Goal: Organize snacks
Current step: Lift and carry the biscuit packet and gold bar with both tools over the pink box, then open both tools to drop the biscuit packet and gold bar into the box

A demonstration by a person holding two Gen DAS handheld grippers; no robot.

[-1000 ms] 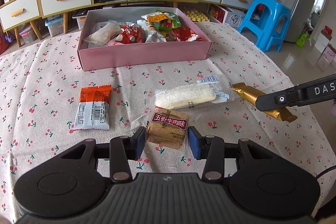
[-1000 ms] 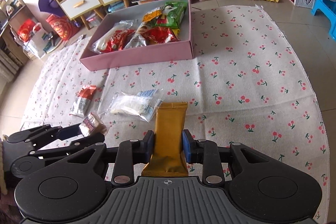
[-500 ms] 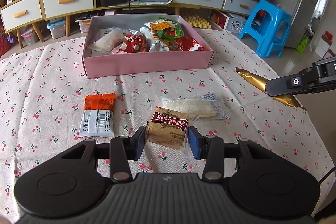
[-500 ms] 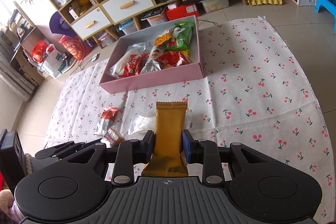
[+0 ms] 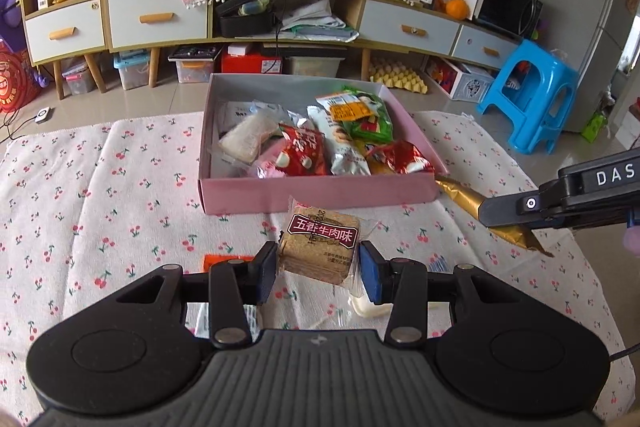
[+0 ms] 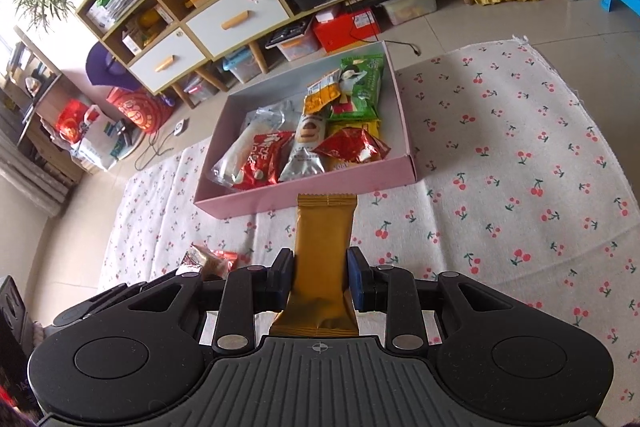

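A cracker pack (image 5: 318,247) was clenched by the left gripper (image 5: 318,269), a gold bar (image 6: 323,247) by the right gripper (image 6: 320,281); both were best released low over the box (image 5: 320,193).

At the lower centre of the frame, a brown biscuit packet (image 5: 318,250) is clamped between the jaws of the left gripper (image 5: 318,269) and held clear of the cherry-print cloth (image 5: 100,195). Just above it, at mid-frame, a pink box (image 5: 320,193) filled with snack packets is seen. At the right edge, a gold wrapper (image 5: 466,199) is gripped by the right gripper (image 5: 516,205).
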